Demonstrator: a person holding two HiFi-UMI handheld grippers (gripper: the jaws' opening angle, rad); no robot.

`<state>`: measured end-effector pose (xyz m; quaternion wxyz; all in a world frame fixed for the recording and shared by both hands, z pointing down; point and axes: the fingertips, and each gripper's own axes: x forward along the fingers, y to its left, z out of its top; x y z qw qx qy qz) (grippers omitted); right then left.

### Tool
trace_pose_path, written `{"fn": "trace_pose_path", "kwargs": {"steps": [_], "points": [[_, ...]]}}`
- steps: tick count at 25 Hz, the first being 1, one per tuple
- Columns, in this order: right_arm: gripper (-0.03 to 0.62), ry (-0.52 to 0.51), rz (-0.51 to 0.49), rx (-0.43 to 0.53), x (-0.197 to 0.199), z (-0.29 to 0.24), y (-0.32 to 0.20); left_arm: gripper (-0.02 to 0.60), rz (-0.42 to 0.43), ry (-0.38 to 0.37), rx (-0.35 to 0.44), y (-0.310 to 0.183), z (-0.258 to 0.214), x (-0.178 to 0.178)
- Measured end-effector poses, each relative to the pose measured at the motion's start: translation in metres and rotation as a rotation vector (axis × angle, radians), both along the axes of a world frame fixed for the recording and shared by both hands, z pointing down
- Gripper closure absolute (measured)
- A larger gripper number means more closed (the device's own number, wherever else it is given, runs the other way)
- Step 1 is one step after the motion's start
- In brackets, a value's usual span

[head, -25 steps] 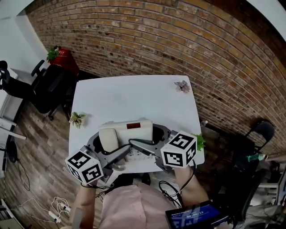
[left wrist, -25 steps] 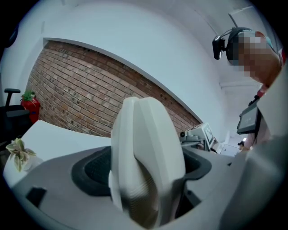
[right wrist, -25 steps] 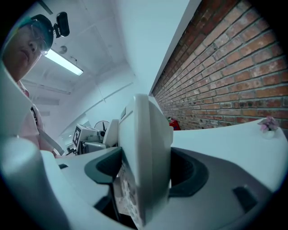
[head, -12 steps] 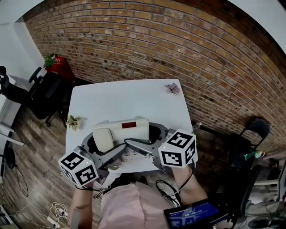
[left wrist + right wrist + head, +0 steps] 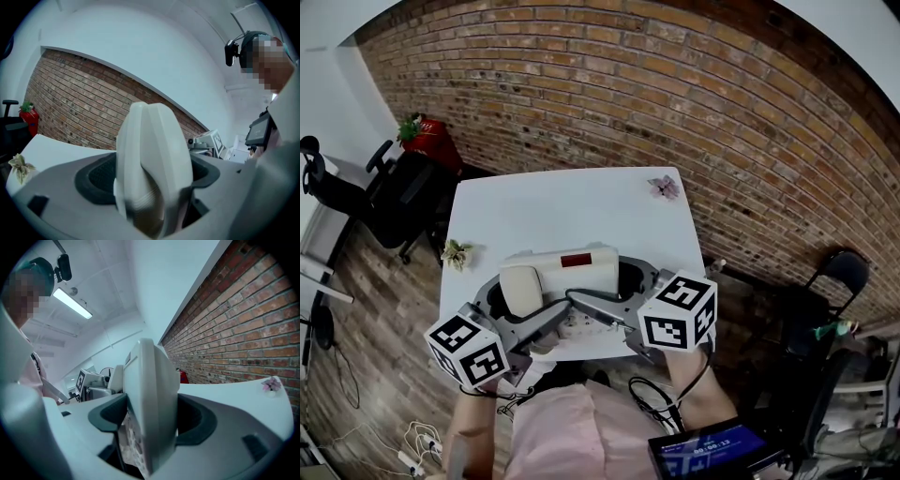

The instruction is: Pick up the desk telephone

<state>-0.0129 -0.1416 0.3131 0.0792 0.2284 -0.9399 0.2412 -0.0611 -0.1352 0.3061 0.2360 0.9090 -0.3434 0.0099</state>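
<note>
A: Listing item one, desk telephone (image 5: 562, 270), cream with a red panel. Location?
B: Over the near edge of the white table (image 5: 572, 211), spanning both grippers
A: Left gripper (image 5: 520, 300)?
B: Jaws clamped on the handset end
A: Right gripper (image 5: 619, 291)?
B: Jaws clamped on the opposite end, wide apart around the body, keypad showing low between them

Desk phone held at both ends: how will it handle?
Probably stiff: the phone bridges the left gripper and right gripper without sagging. The handset seems only cradled, so tilting may dislodge it. Smooth plastic sides might slip.
</note>
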Motion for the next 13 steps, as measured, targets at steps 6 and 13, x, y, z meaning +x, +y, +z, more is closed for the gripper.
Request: {"fn": "trace_pose_path", "kwargs": {"steps": [6, 13], "points": [[0.279, -0.001, 0.0, 0.002, 0.0004, -0.0013, 0.0014, 0.132, -0.001, 0.002, 0.001, 0.0015, -0.0012, 0.0004], [0.279, 0.0, 0.001, 0.003, -0.0042, -0.0027, -0.0004, 0.132, -0.001, 0.004, 0.001, -0.0004, -0.0027, -0.0042]]}}
